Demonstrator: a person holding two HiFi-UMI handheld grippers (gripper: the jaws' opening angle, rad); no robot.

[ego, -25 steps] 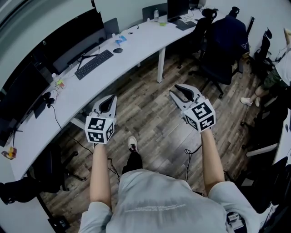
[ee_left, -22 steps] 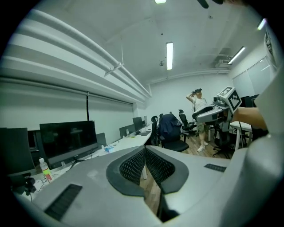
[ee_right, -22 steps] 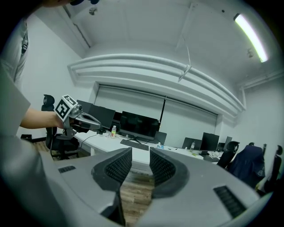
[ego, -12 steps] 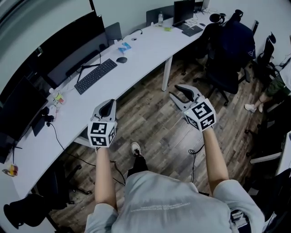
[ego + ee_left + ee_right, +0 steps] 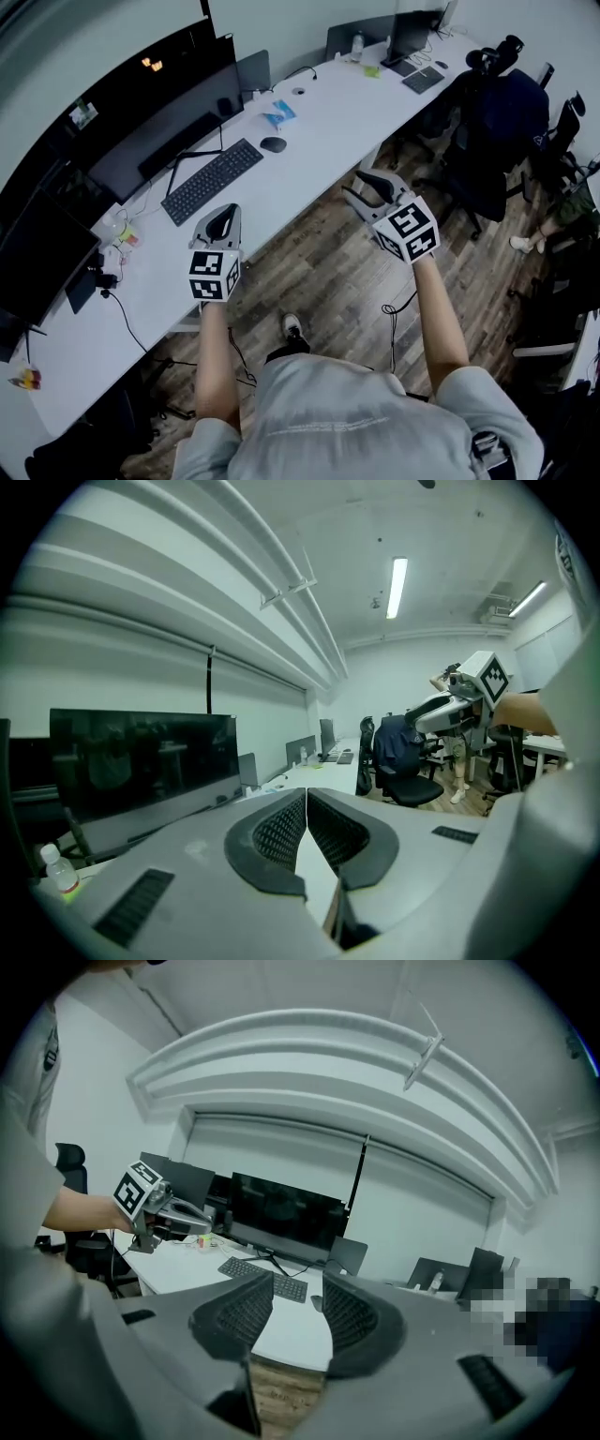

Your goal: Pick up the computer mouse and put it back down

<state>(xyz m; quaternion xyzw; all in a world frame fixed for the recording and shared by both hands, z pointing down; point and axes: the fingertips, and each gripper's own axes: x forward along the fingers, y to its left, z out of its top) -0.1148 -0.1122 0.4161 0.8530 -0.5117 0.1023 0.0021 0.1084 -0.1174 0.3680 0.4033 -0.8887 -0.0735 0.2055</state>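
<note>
The dark computer mouse (image 5: 273,144) lies on the long white desk (image 5: 319,122), just right of a black keyboard (image 5: 213,180). My left gripper (image 5: 224,212) hangs above the desk's near edge, below the keyboard, shut with nothing in it; its jaws meet in the left gripper view (image 5: 307,795). My right gripper (image 5: 362,185) hovers open and empty over the floor by the desk's edge, to the right of the mouse. In the right gripper view the mouse (image 5: 316,1302) shows far off between the open jaws (image 5: 298,1283), beside the keyboard (image 5: 264,1279).
Large dark monitors (image 5: 159,112) line the desk's back. A blue packet (image 5: 279,113) and a bottle (image 5: 357,44) sit farther along it. Black office chairs (image 5: 497,122) stand at right on the wood floor (image 5: 328,272). A cable (image 5: 127,314) runs off the desk's left part.
Both grippers and the head have moved toward the desk. The mouse and keyboard now lie closer, and the left gripper has come over the desk's edge.
</note>
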